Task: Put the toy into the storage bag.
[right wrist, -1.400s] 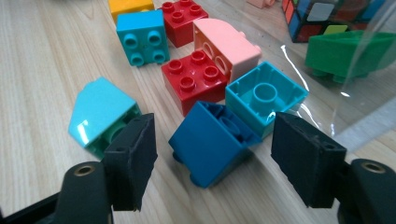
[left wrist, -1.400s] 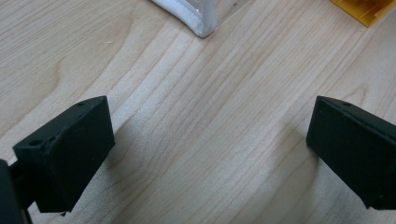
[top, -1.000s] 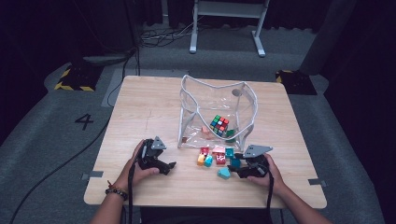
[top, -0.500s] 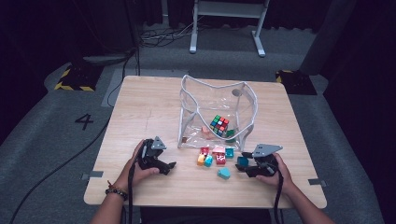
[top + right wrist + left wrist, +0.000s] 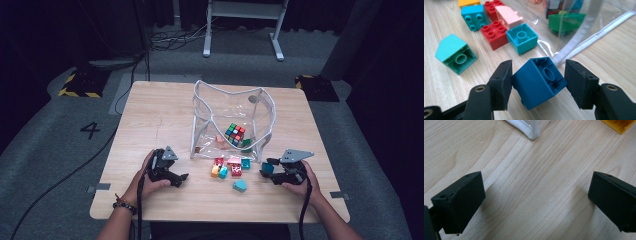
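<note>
Right gripper view shows the right gripper (image 5: 537, 83) half closed, clamping a tilted blue brick (image 5: 537, 82); keep the squeeze firm while lifting it over the clear bag (image 5: 232, 125) rim

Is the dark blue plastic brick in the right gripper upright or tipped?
Tipped: the dark blue plastic brick sits clamped in the right gripper, hollow underside facing up toward the camera.

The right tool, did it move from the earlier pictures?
Yes. The right tool, shut on a blue block, moved rightward, away from the loose turquoise block on the table.
</note>
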`<state>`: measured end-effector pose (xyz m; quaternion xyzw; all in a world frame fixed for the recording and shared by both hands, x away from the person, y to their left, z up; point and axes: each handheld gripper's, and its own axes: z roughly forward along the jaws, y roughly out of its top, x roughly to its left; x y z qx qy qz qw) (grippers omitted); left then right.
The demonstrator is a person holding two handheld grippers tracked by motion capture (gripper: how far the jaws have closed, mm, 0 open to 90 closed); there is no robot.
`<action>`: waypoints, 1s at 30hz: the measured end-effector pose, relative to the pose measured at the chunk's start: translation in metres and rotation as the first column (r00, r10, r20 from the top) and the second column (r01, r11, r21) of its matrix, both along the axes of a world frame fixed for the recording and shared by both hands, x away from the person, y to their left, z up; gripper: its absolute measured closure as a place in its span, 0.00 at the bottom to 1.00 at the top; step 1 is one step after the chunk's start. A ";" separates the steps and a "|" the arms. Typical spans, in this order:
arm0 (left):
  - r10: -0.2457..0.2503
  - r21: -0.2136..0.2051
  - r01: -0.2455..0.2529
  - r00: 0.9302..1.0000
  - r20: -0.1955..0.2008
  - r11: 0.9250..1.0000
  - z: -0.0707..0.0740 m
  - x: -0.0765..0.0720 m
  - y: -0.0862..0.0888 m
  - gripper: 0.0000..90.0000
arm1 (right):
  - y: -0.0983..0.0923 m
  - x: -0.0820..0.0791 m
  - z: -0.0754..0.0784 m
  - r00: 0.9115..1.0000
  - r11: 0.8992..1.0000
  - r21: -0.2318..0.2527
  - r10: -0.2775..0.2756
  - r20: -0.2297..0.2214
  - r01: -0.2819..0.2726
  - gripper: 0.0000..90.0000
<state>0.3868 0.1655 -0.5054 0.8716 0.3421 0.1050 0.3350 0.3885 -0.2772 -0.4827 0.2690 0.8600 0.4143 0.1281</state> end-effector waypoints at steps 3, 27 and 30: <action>-0.001 0.000 0.001 1.000 0.000 1.000 0.000 0.000 0.000 0.01 | -0.003 0.001 0.002 1.000 1.000 -0.001 -0.012 0.019 0.012 0.46; 0.002 0.005 -0.002 1.000 0.005 1.000 0.000 0.000 0.000 0.01 | -0.048 0.038 0.078 0.980 0.987 0.101 -0.136 0.144 0.122 0.46; 0.001 0.005 -0.001 1.000 0.004 1.000 0.000 0.000 0.000 0.01 | -0.049 0.050 0.098 0.974 0.985 0.112 -0.149 0.172 0.131 0.46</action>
